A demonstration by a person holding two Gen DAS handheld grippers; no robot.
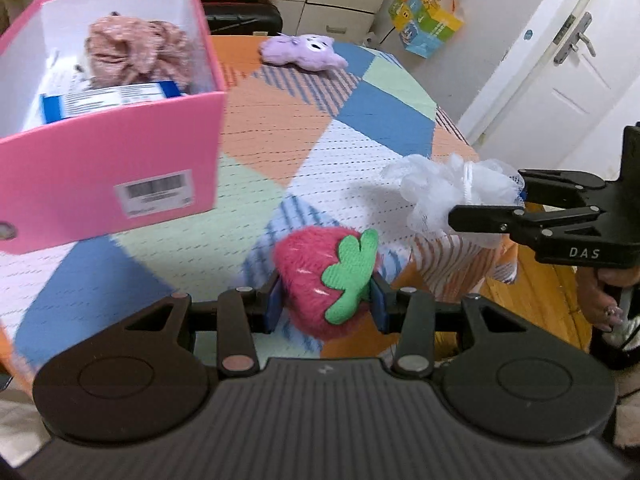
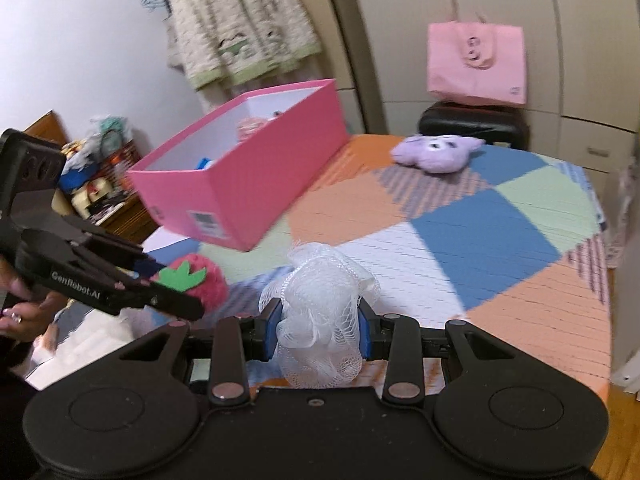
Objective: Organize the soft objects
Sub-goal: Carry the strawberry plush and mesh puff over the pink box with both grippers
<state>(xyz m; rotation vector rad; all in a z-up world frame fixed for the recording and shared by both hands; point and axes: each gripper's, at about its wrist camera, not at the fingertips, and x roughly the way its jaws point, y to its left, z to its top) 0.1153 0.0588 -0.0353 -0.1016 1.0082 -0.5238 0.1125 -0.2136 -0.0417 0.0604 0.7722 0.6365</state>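
Observation:
My left gripper [image 1: 326, 304] is shut on a pink plush strawberry [image 1: 320, 280] with a green leaf, held above the patchwork bed. It also shows in the right wrist view [image 2: 200, 280]. My right gripper [image 2: 318, 332] is shut on a white mesh bath pouf [image 2: 320, 312], seen in the left wrist view [image 1: 448, 196] at the right. A pink open box [image 1: 120, 184] sits on the bed at the left, holding a pink scrunchie [image 1: 136, 52] and a blue-white packet [image 1: 108, 100]. A purple plush toy [image 1: 302, 50] lies at the far side of the bed.
The bed's patchwork cover [image 2: 460, 240] ends at the right over wooden floor [image 1: 540, 300]. A pink bag [image 2: 476, 64] rests on a black case [image 2: 472, 124] beyond the bed. A white door [image 1: 560, 60] stands at right; a cluttered shelf [image 2: 92, 184] at left.

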